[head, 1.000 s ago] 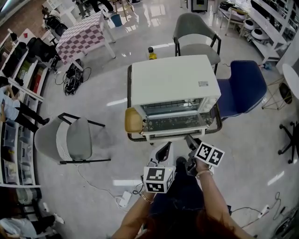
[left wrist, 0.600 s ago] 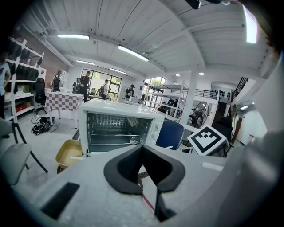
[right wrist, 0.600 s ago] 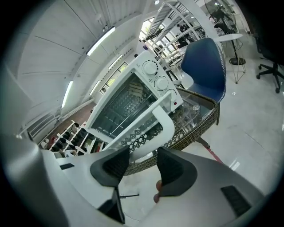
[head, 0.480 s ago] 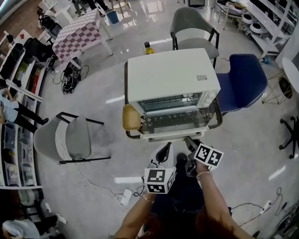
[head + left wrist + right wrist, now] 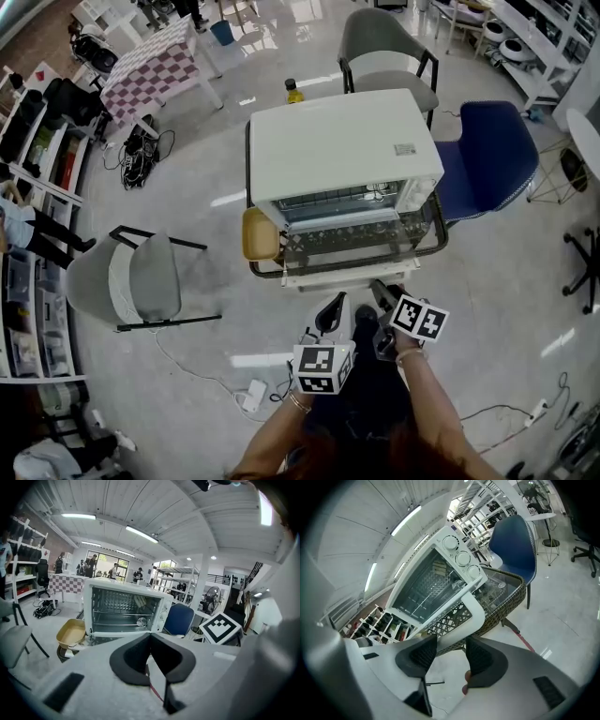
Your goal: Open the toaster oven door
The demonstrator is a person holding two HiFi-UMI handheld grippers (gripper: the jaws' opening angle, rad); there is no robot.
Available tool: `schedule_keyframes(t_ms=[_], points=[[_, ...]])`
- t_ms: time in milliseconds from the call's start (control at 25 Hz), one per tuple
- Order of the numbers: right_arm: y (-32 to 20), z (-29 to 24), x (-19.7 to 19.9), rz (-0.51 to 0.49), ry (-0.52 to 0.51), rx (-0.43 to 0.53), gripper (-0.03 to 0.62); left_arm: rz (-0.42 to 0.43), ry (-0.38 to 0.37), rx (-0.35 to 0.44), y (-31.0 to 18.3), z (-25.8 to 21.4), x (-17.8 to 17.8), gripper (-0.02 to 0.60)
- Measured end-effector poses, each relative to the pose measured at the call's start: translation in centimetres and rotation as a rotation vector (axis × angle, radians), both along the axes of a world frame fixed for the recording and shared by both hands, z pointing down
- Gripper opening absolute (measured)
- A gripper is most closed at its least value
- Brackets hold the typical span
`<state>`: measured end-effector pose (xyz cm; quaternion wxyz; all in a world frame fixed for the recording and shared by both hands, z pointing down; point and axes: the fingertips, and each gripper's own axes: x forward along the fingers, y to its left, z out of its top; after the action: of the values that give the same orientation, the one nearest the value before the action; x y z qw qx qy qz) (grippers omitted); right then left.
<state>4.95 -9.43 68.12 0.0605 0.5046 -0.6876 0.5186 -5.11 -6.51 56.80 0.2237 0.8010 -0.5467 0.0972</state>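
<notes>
Toaster oven (image 5: pixel 342 145) on wicker table (image 5: pixel 441 234), right ahead of me. Door (image 5: pixel 352 242) already down flat, racks show inside. My right gripper (image 5: pixel 450 644) jaws wide, white door handle (image 5: pixel 478 604) just past them, not pinched. Left gripper (image 5: pixel 150 639) jaws together, empty. Job looks done, I think.

Toaster oven (image 5: pixel 342 150) on wicker table (image 5: pixel 442 234); armchair (image 5: pixel 384 52) behind, second chair (image 5: pixel 492 155) right.

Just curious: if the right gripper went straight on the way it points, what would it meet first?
Probably the white door handle of the toaster oven, just beyond the right gripper's parted jaws, though depth is unclear.
</notes>
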Motion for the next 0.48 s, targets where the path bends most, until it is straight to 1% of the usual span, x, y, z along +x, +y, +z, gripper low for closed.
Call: schedule_keyframes(t_ms=[240,480], points=[[0.5,1.4,0.2,-0.005,0.004,-0.011,0.186,-0.011,0.003,-0.015,0.5,1.8,-0.1,0.015],[0.9,3.0,0.2,-0.009,0.008,-0.022,0.186,-0.023,-0.002,-0.010,0.2,2.9,-0.7,0.015]])
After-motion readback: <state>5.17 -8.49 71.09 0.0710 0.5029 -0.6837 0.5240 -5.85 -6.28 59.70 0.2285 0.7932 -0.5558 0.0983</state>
